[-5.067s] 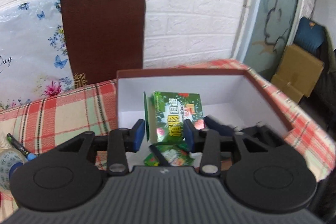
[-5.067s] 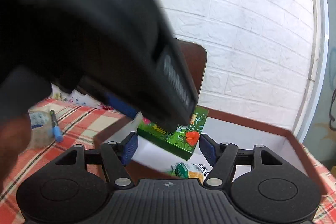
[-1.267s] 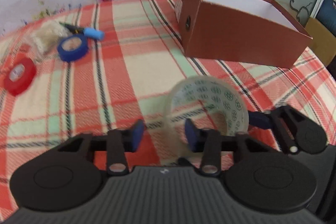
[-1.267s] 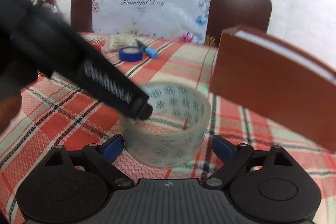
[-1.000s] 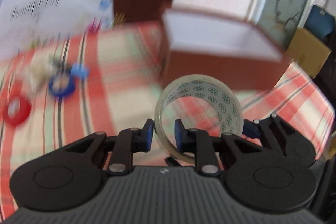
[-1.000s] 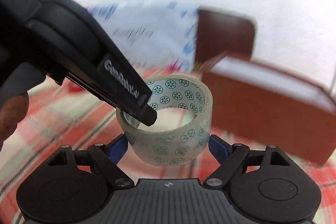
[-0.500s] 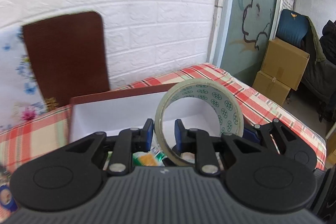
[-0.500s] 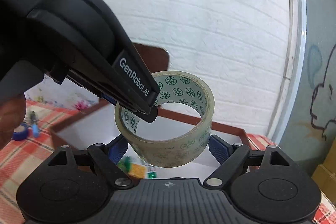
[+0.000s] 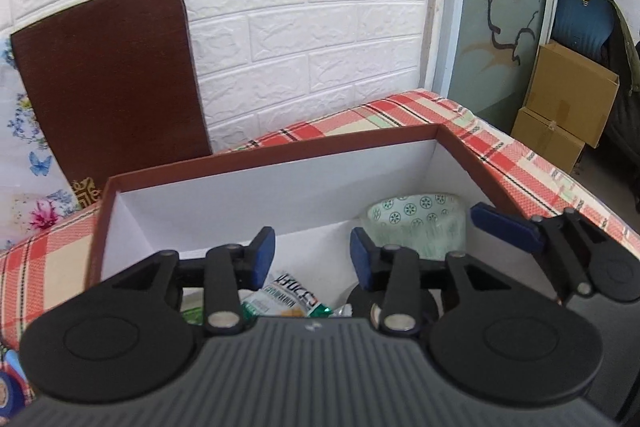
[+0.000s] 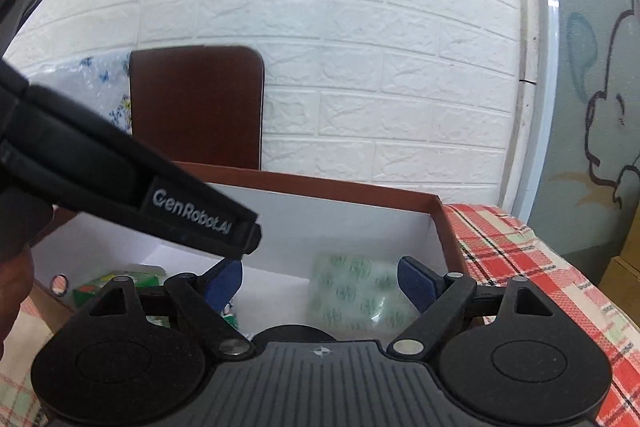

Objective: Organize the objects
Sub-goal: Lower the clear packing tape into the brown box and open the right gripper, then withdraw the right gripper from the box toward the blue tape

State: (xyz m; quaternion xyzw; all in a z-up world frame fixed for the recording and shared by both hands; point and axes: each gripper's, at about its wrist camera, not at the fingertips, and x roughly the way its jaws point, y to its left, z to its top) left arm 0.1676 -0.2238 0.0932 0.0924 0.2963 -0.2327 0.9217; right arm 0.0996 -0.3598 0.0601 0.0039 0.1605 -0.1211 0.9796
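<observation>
A clear tape roll with green rosettes is down inside the brown box, by its right wall. My left gripper hovers over the box, its jaws opening with nothing between the blue pads. In the right wrist view the tape roll looks blurred, low in the box and apart from the pads of my open right gripper. One black finger of the left gripper crosses that view from the left.
Snack packets and a green carton lie on the box floor at the left. A dark chair back stands against the white brick wall. The checked tablecloth falls away to the right, with cardboard boxes beyond.
Both grippers carried the tape from the table to above the box. The left jaws have parted and the tape has dropped out of them into the box.
</observation>
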